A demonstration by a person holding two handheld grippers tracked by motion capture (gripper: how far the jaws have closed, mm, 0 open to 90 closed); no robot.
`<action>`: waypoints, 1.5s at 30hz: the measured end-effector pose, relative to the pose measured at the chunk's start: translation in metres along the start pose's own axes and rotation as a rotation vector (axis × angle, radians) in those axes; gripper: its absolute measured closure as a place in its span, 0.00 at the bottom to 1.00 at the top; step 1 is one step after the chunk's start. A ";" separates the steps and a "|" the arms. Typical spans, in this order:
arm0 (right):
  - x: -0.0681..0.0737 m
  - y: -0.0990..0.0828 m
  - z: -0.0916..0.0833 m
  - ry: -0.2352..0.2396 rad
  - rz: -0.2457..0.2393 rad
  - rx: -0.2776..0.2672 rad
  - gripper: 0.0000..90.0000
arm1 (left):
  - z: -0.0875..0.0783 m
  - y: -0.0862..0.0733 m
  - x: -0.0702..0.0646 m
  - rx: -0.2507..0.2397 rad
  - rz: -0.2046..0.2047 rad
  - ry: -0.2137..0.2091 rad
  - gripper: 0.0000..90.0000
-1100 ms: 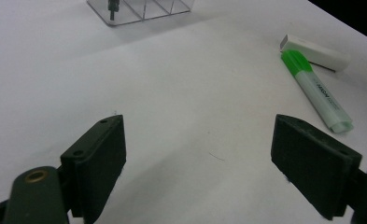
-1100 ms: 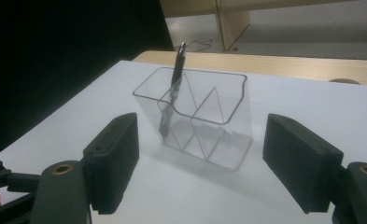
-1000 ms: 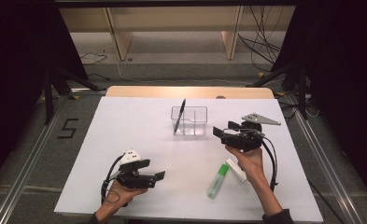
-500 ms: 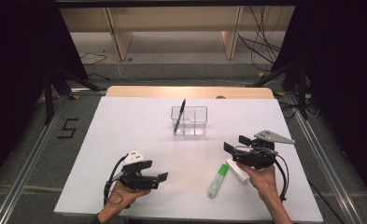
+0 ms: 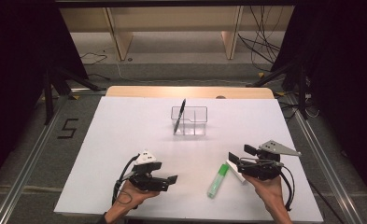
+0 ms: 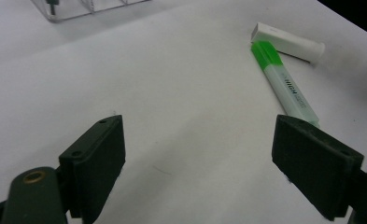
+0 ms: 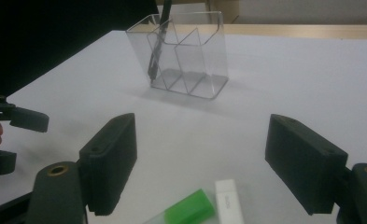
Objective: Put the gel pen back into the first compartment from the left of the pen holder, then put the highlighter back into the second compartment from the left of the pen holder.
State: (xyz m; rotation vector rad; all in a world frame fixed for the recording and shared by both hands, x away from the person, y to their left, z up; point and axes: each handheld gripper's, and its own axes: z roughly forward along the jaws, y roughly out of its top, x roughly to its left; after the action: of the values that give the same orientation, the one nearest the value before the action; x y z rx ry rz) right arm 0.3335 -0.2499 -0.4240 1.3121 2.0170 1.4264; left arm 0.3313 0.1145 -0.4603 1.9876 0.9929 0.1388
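A green highlighter (image 5: pixel 217 180) lies on the white table (image 5: pixel 125 130), its cap end touching a small white tube (image 5: pixel 235 171). Both also appear in the left gripper view, highlighter (image 6: pixel 284 84) and white tube (image 6: pixel 288 42), and at the bottom of the right gripper view, highlighter (image 7: pixel 188 208) and tube (image 7: pixel 229 201). A clear divided organizer (image 5: pixel 189 120) holds a black pen (image 5: pixel 179 115), upright and leaning. My left gripper (image 5: pixel 172 180) is open near the front edge, left of the highlighter. My right gripper (image 5: pixel 234 161) is open just above the white tube, with nothing between its jaws.
The organizer (image 7: pixel 186 56) stands past the table's middle, pen (image 7: pixel 157 42) in its left compartment. Wooden furniture legs (image 5: pixel 120 37) and cables (image 5: pixel 265 42) are on the floor beyond the table. A "5" mark (image 5: pixel 68 128) sits on the floor left.
My right gripper has come down and toward the front right, ending by the white tube. My left gripper has shifted slightly right. Nothing was picked up.
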 end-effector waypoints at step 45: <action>-0.008 -0.044 -0.038 -0.050 0.066 0.016 0.26 | 0.093 0.028 -0.098 0.201 0.255 -0.059 0.36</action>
State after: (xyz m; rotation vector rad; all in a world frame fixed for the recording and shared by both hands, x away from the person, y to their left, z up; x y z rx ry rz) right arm 0.2896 -0.2807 -0.4479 1.4189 1.9741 1.3949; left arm 0.3230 -0.0230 -0.4700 2.2851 0.7358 0.1227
